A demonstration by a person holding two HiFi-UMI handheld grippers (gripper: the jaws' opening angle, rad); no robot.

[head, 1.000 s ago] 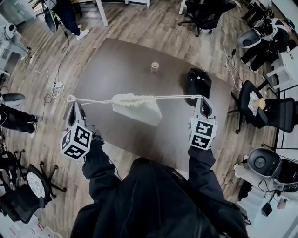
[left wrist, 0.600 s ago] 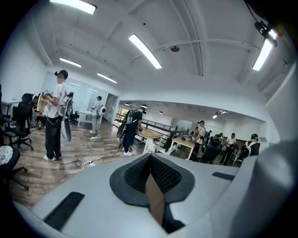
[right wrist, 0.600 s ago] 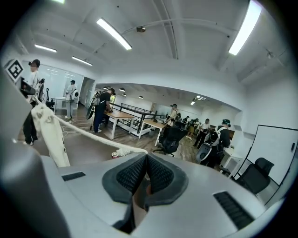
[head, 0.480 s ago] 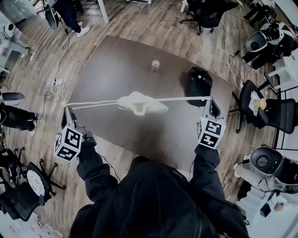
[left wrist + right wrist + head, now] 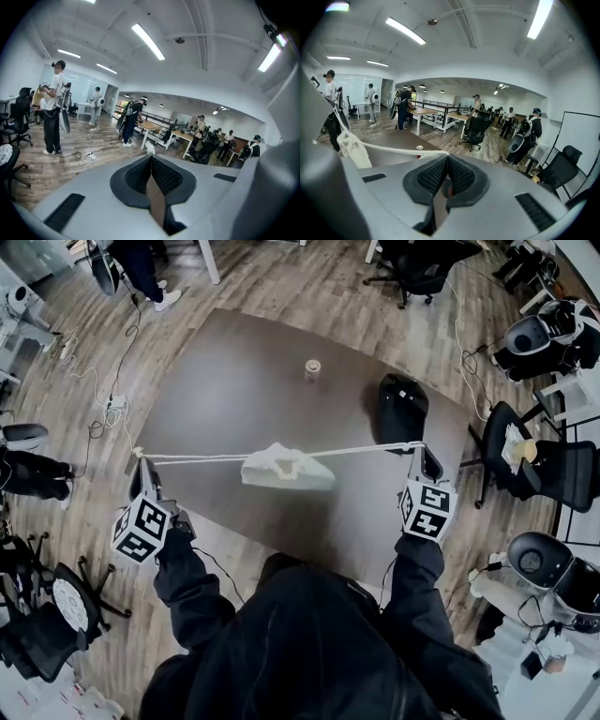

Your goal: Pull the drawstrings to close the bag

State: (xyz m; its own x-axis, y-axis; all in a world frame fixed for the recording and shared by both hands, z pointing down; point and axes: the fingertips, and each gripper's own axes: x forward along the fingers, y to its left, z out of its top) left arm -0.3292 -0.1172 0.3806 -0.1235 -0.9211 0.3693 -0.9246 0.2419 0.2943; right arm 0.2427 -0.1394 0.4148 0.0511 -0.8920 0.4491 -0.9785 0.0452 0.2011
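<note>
The white bag (image 5: 286, 468) is in the middle of the head view, over the near part of the dark table (image 5: 234, 381). It is carried by its drawstrings (image 5: 192, 458), which run out from its top in a nearly straight line towards 9 o'clock and towards 3 o'clock. Whether its bottom touches the table I cannot tell. The top edge looks puckered and bunched together, so I judge that the mouth is mostly drawn closed; only a last firm pull seems to be left.

The left gripper (image 5: 141, 457) stands at about 9 o'clock from the bag, past the table edge, and the right gripper (image 5: 419, 446) at about 3 o'clock. They are well apart on opposite sides because the cords must be pulled against each other to gather the fabric. In the left gripper view the jaws are clenched, with a white tuft of cord showing at their tips. In the right gripper view the jaws are also pressed together on the cord, which leaves the tips towards 9 o'clock and ends at the bag.

Further out, a small cup (image 5: 312, 368) stands on the table at 12 o'clock from the bag, and a dark bulky object (image 5: 401, 409) lies at about 2 o'clock, both well apart from the cords. Office chairs and cables on the wooden floor surround the table.
</note>
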